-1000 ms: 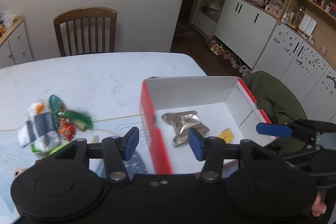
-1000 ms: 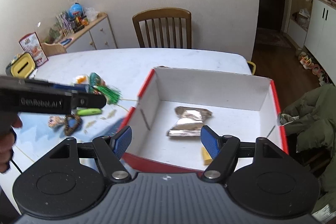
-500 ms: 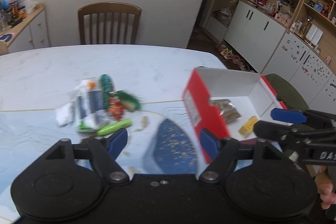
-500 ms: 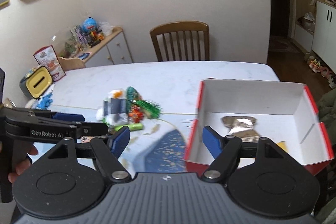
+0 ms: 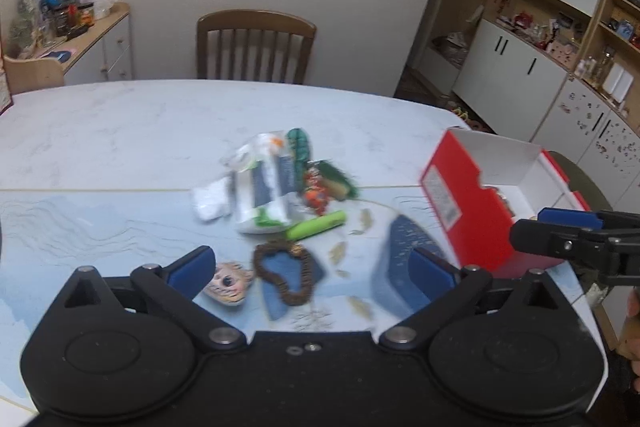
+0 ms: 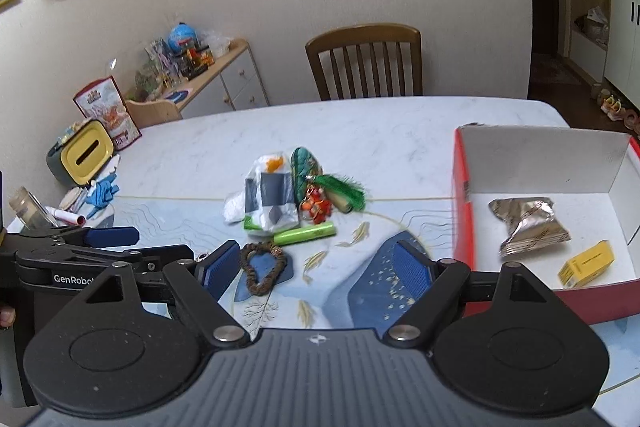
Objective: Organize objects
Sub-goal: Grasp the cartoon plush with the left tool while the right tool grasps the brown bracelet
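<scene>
- Left gripper (image 5: 312,269): jaws are standing spread, nothing between them. Since the earlier frames it has been swinging away from the red-and-white box (image 5: 472,211) toward the loose pile; the box, then dead ahead, is now sitting at 3 o'clock in the left wrist view.
- Right gripper (image 6: 318,269): jaws also spread and empty. It has been panning the same way; the box (image 6: 540,163) is now lying at 3 o'clock in its view, where it was centred before.
- Box contents are unchanged: crumpled silver foil packet (image 6: 528,225) and small yellow carton (image 6: 588,263) are resting on the box floor, apart from each other.
- Pile on the table (image 6: 360,131) is sitting at 12 o'clock of both grippers: white plastic bag (image 6: 268,199), green tassel (image 6: 344,189) touching a red-orange trinket (image 6: 316,205), and a lime-green tube (image 6: 304,233) just below the bag.
- Brown bead loop (image 6: 262,267) is lying nearest the right gripper's left finger; in the left wrist view a small face-shaped charm (image 5: 228,285) is lying just beside that loop (image 5: 286,275).
- Left wrist view is motion-blurred, so finer detail is unreadable.
</scene>
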The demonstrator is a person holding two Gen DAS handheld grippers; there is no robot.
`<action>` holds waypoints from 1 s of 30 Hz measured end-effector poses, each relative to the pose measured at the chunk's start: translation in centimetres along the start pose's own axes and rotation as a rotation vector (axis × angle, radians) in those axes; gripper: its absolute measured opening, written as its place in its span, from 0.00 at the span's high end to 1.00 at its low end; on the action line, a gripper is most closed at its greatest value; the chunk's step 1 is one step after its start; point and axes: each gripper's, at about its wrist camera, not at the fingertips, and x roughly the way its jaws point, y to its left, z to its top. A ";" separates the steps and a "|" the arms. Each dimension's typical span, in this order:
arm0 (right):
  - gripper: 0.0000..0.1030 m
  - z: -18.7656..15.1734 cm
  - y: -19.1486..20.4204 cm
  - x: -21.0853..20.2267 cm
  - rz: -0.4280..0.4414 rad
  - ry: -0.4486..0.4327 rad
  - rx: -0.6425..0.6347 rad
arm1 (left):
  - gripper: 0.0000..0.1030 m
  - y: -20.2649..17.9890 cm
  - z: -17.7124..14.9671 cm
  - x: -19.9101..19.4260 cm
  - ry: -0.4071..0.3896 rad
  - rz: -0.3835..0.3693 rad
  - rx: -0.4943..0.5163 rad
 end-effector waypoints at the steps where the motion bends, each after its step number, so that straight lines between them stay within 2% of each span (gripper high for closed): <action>1: 0.19 0.0 0.4 0.4 -0.005 0.005 -0.002 | 0.01 0.6 -0.2 0.2 0.007 0.002 -0.007; 14: 0.19 -1.0 3.7 6.9 -0.063 0.096 -0.059 | 0.00 5.5 -1.7 2.9 0.017 0.098 -0.022; 19: 0.19 -1.1 4.1 9.8 -0.081 0.140 -0.068 | 0.00 7.5 -2.4 5.2 0.091 0.050 -0.104; 21: 0.19 -1.3 4.2 11.0 -0.090 0.156 -0.075 | 0.00 8.1 -2.7 5.9 0.091 0.041 -0.132; 24: 0.19 -1.4 4.3 12.7 -0.094 0.185 -0.082 | 0.00 8.2 -3.1 6.7 0.072 0.074 -0.094; 30: 0.19 -1.3 4.8 15.6 -0.079 0.234 -0.105 | 0.01 7.6 -3.9 7.8 0.040 0.116 0.044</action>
